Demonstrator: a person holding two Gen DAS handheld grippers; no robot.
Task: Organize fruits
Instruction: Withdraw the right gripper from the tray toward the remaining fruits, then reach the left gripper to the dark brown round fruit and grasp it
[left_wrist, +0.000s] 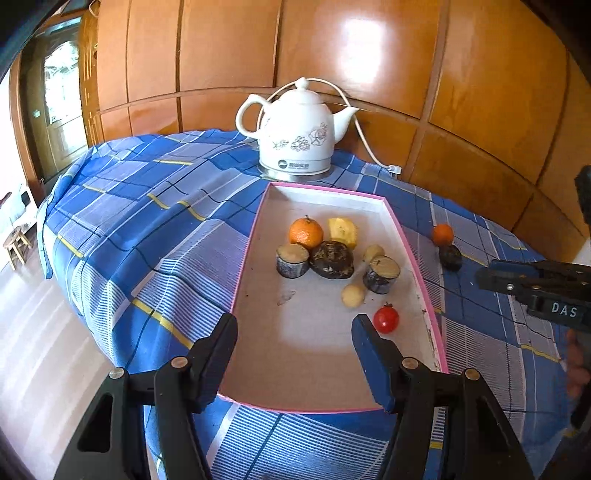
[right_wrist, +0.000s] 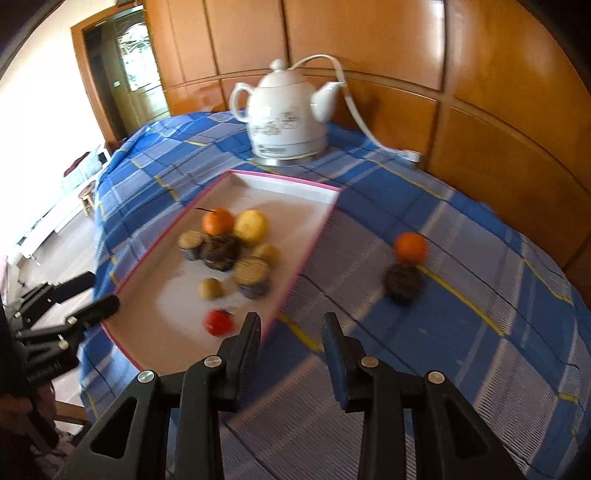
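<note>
Left wrist view: left gripper hangs over the pink-rimmed tray, jaws spread, empty; right gripper likewise, tangerine outside near the table's right edge.

White kettle on steel base at counter's far edge, cord trailing right. Blue plaid cloth covers counter. Wood-panel wall behind; stool far left.
</note>
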